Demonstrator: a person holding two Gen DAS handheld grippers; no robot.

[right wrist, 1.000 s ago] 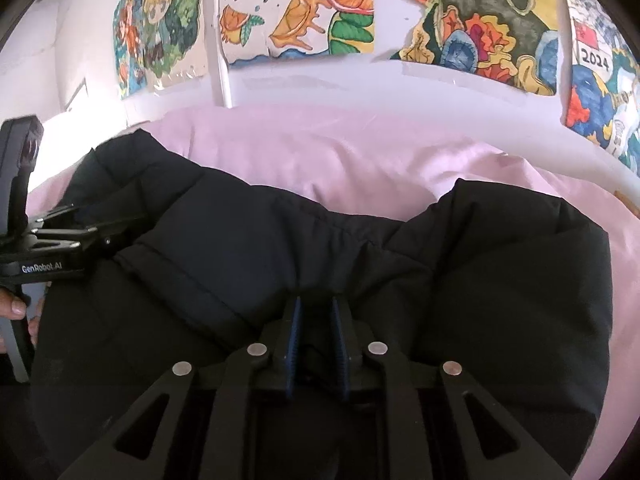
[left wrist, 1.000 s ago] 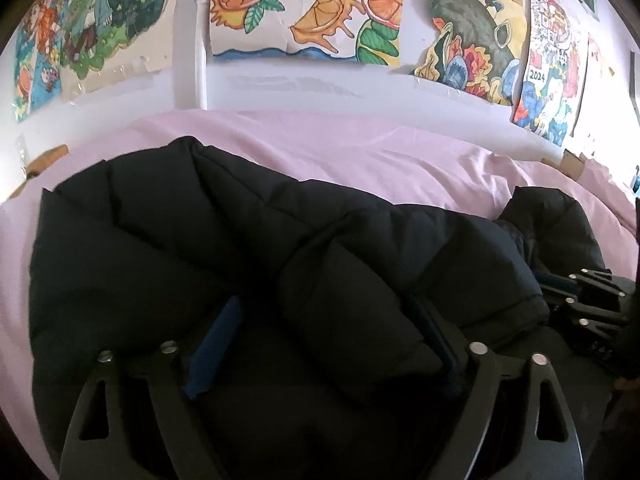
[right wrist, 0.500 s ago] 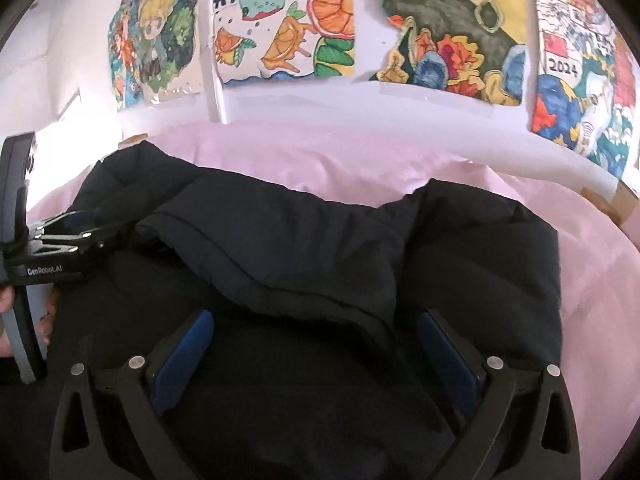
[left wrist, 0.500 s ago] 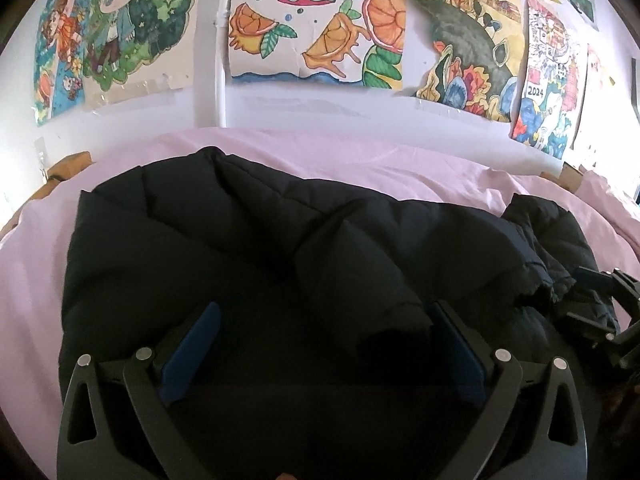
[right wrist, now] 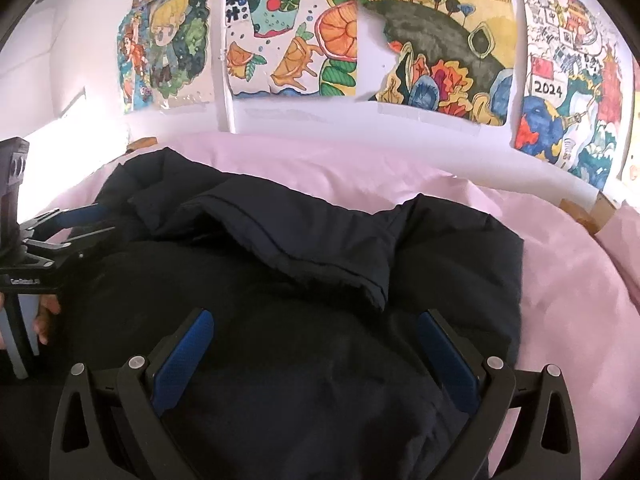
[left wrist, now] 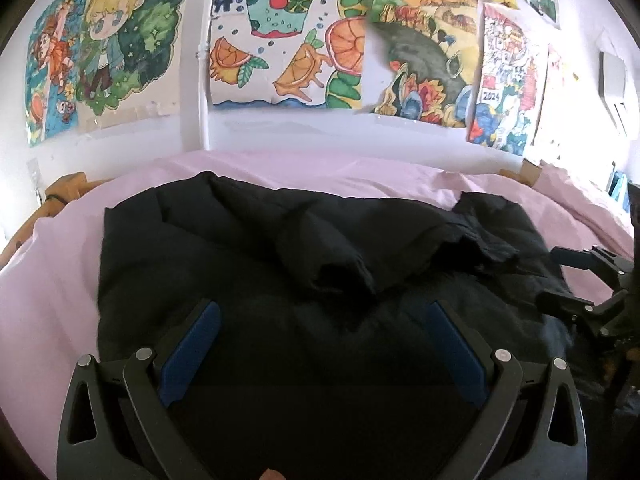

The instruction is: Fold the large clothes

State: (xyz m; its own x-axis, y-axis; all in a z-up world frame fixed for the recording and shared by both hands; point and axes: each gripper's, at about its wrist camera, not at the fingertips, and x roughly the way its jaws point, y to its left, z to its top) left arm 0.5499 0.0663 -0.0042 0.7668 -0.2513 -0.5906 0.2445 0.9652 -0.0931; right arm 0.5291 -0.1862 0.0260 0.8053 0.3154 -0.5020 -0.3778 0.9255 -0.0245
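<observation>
A large black puffer jacket (left wrist: pixel 248 264) lies spread on a pink bed sheet (left wrist: pixel 60 280), with a folded-over part bunched across its middle. It also shows in the right wrist view (right wrist: pixel 304 264). My left gripper (left wrist: pixel 320 320) is open and empty, its blue-padded fingers (left wrist: pixel 192 344) wide apart just above the jacket's near edge. My right gripper (right wrist: pixel 316 332) is open and empty too, over the jacket's right part. Each gripper shows at the edge of the other's view: the right one (left wrist: pixel 580 280), the left one (right wrist: pixel 60 232).
The pink sheet (right wrist: pixel 560 280) runs to a white wall (left wrist: pixel 280 132) hung with colourful drawings (left wrist: pixel 280 40). Wooden bed-frame corners show at the far left (left wrist: pixel 68 188) and far right (right wrist: pixel 592 208).
Both grippers have let go of the jacket and opened wide, then drawn back and up. The folded jacket part now rests on the bed.
</observation>
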